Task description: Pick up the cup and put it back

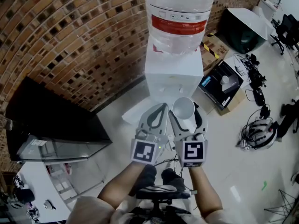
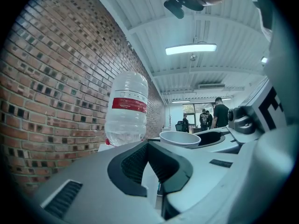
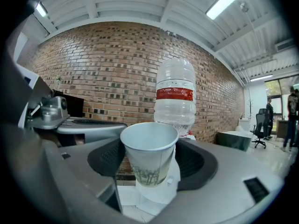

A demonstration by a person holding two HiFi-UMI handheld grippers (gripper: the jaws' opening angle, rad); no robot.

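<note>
A white paper cup (image 1: 183, 110) with a faint green print is held upright between the jaws of my right gripper (image 1: 187, 116). In the right gripper view the cup (image 3: 149, 148) fills the gap, with both pads of the right gripper (image 3: 150, 160) against its sides. My left gripper (image 1: 159, 110) hangs just left of it, its jaws drawn together and empty. From the left gripper view the cup's rim (image 2: 180, 138) shows to the right, beyond the left gripper (image 2: 148, 147). Both grippers are in front of a white water dispenser (image 1: 172, 73) that carries a big clear bottle (image 1: 180, 13) with a red label.
A brick wall (image 1: 70, 41) runs behind the dispenser. A black cabinet (image 1: 51, 120) stands to the left. To the right are an open cardboard box (image 1: 223, 85), a dark bin (image 1: 243, 29), a helmet (image 1: 259, 134) and cables on the floor. People (image 2: 218, 113) stand far off.
</note>
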